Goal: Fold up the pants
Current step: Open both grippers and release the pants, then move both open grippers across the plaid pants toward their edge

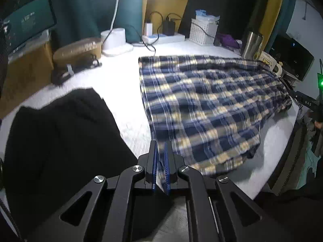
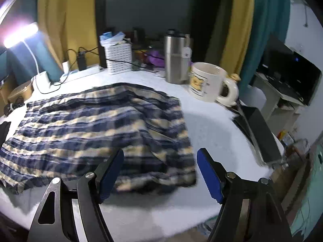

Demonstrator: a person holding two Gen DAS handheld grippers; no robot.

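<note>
The blue, white and yellow plaid pants (image 1: 206,104) lie spread on the white table (image 1: 121,84). My left gripper (image 1: 160,151) is nearly shut at the pants' near left edge, with plaid cloth showing between its blue pads. In the right wrist view the pants (image 2: 97,127) fill the left and middle. My right gripper (image 2: 160,157) is open and empty, held just above the pants' near right corner.
A black garment (image 1: 60,141) lies left of the pants. A cream mug (image 2: 212,82), steel tumbler (image 2: 175,58), white basket (image 2: 119,60), power strip with chargers (image 1: 161,38), lamp base (image 1: 115,42) and black box (image 2: 260,133) ring the table. The right table edge is close.
</note>
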